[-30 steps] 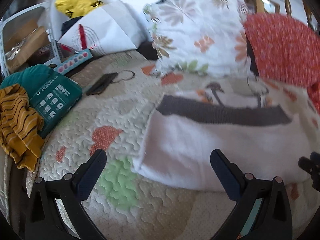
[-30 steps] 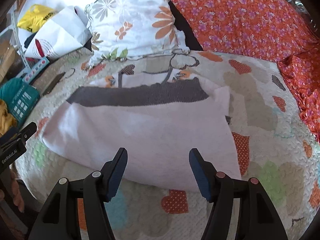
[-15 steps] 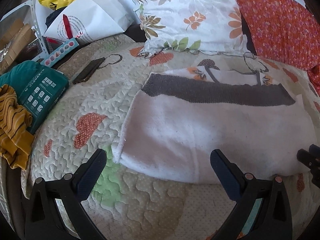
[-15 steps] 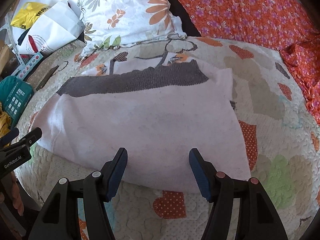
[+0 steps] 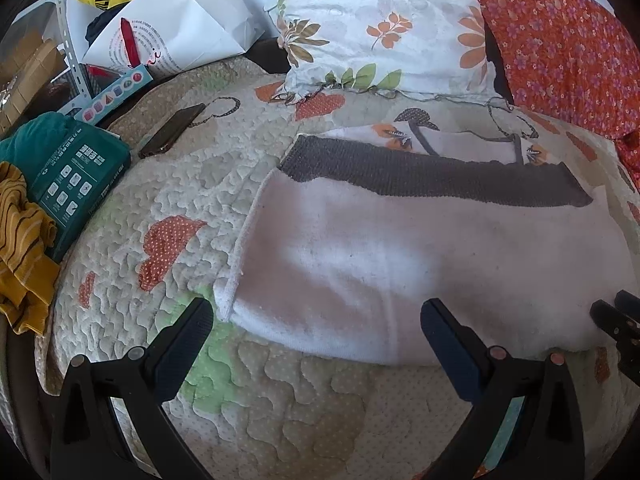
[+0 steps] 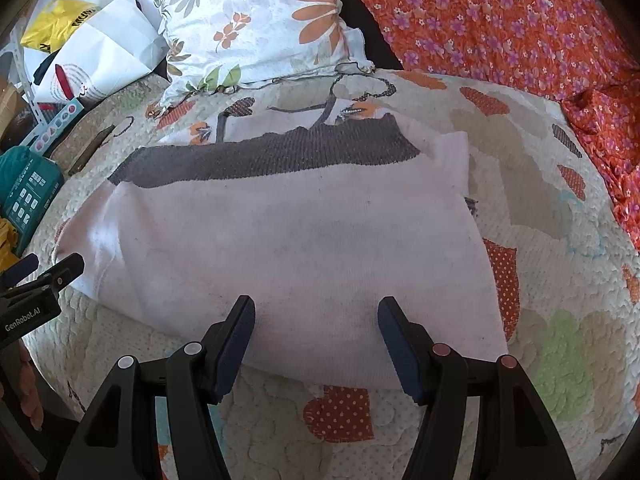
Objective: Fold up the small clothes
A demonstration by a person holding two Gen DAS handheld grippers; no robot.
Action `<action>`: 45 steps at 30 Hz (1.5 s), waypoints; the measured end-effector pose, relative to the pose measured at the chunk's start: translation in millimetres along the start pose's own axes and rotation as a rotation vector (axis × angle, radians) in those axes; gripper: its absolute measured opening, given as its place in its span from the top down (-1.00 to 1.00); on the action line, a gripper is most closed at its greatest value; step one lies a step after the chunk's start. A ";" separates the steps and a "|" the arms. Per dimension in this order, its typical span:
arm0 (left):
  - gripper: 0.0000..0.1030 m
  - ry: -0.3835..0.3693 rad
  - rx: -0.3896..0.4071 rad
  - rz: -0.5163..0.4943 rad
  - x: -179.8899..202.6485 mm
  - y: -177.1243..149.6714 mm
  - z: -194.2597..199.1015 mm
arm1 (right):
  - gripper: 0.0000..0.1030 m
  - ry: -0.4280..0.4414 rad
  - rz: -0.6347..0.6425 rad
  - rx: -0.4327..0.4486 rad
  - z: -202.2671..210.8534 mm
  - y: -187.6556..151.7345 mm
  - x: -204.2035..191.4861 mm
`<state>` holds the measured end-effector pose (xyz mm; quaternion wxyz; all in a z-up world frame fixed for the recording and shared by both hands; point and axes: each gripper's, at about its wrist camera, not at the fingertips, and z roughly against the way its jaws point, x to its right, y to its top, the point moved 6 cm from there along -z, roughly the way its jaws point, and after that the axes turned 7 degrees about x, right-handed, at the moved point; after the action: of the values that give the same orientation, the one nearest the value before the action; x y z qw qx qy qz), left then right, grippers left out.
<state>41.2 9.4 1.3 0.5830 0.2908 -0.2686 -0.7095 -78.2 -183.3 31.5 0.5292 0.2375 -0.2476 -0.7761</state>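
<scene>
A pale pink knitted garment (image 5: 420, 256) with a dark grey band (image 5: 432, 178) along its far edge lies folded flat on the quilted bed; it also shows in the right wrist view (image 6: 288, 240). My left gripper (image 5: 316, 320) is open and empty, just before the garment's near left corner. My right gripper (image 6: 316, 320) is open and empty, its fingertips over the garment's near edge. The left gripper also shows at the left edge of the right wrist view (image 6: 40, 276). The right gripper's tip shows at the right edge of the left wrist view (image 5: 618, 316).
A floral pillow (image 5: 380, 28) and an orange flowered cover (image 6: 500, 24) lie behind the garment. To the left are a phone (image 5: 172, 130), a teal box (image 5: 76, 184), a mustard striped cloth (image 5: 20, 248) and a white paper bag (image 5: 172, 20). The quilt (image 5: 280, 392) slopes down in front.
Both grippers have moved forward and lower toward the garment, which now looks larger. Both stay open and empty. The garment has not moved.
</scene>
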 end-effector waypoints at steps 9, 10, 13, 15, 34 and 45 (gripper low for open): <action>-1.00 0.001 -0.006 0.001 -0.4 -1.6 -2.1 | -0.33 0.001 0.000 -0.002 -0.6 -0.5 0.2; -1.00 0.000 -0.008 0.002 -0.4 -1.8 -2.5 | -0.33 0.001 0.000 -0.003 -0.8 -0.7 0.2; -1.00 -0.001 -0.011 0.002 -0.4 -2.3 -3.3 | -0.33 0.001 0.000 -0.004 -0.9 -0.8 0.1; -1.00 0.002 -0.010 0.001 -0.1 -2.0 -3.2 | -0.33 0.002 0.000 -0.003 -1.1 -1.2 0.2; -1.00 0.009 -0.048 0.013 -22.3 -2.5 -7.5 | -0.33 0.048 0.125 0.063 16.7 -4.8 -39.9; -1.00 0.129 0.013 0.505 -196.5 23.8 13.4 | -0.33 0.200 0.483 0.022 -15.4 -16.1 -195.6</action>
<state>77.2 199.1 47.2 0.7555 0.2629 -0.2997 -0.5199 -15.8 3.4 30.4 0.7185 0.2529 -0.2521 -0.5969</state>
